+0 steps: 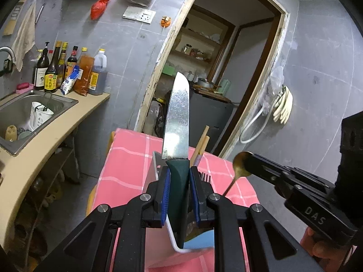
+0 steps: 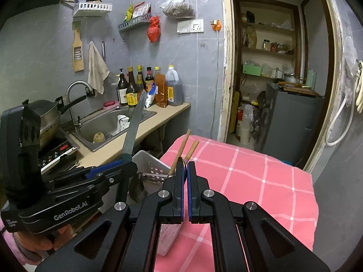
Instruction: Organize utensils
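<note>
Speckled steel knife (image 1: 176, 122) (glossy blade)

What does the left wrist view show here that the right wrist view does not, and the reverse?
Only the left wrist view: the knife's green handle clamped between the left gripper's blue pads, and the brass spoon in full, bowl up, handle hanging below the right gripper.

Only the right wrist view: a pan on a cooktop, a wooden grater on the wall.

Both: the knife blade pointing up, chopsticks standing in the white utensil basket, the pink checked cloth, the sink and sauce bottles.
</note>
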`<state>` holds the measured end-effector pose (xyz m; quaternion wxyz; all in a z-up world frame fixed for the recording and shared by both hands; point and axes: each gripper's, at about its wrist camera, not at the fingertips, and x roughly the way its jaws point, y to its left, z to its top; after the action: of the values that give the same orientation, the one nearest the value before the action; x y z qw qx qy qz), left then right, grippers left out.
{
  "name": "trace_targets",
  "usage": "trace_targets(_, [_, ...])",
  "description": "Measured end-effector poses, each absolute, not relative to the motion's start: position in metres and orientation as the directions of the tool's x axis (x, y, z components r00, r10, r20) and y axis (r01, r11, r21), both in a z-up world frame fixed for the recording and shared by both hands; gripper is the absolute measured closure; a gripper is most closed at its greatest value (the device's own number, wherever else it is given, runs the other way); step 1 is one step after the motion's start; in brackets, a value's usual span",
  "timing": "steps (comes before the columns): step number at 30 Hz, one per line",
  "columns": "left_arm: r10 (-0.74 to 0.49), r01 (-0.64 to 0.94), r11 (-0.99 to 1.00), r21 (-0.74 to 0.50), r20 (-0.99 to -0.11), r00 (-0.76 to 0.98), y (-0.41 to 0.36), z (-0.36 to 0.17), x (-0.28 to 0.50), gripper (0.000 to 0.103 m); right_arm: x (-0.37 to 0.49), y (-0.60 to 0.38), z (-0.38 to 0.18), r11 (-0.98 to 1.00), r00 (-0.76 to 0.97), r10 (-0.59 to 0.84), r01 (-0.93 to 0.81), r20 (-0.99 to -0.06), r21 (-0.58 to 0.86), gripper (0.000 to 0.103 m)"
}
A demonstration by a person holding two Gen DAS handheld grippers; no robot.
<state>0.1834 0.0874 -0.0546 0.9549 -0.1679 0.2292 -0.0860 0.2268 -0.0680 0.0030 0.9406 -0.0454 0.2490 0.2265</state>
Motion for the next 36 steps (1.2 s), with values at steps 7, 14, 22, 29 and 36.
trace_targets(7, [-0.279, 0.128, 0.932, -0.338, -0.449, 0.849, 0.087, -0.050, 0.178, 0.082, 0.238, -0.063, -0.014, 0.869, 0.709, 0.456, -0.484, -0.538, 0.100, 0.099])
trace_targets(14, [-0.277, 0.123, 0.927, -0.354, -0.427, 0.861, 0.090, -0.043, 0.159, 0.051, 0.237, -0.068, -0.022, 0.859, 0.681, 0.484, -0.490, -0.549, 0.150, 0.097])
trace_targets(22, [-0.205, 0.048, 0.933, -0.356, -0.418, 0.885, 0.105, -0.040, 0.152, 0.041, 0.224, -0.085, -0.010, 0.883, 0.742, 0.464, -0.434, -0.483, 0.180, 0.064])
trace_targets(29, [-0.166, 0.028, 0.944, -0.328, -0.403, 0.900, 0.111, -0.029, 0.147, 0.021, 0.207, -0.094, 0.008, 0.919, 0.817, 0.394, -0.358, -0.421, 0.167, 0.039])
trace_targets(36, [-0.151, 0.023, 0.950, -0.311, -0.395, 0.906, 0.117, -0.018, 0.142, 0.003, 0.189, -0.109, 0.018, 0.950, 0.874, 0.309, -0.262, -0.374, 0.171, 0.008])
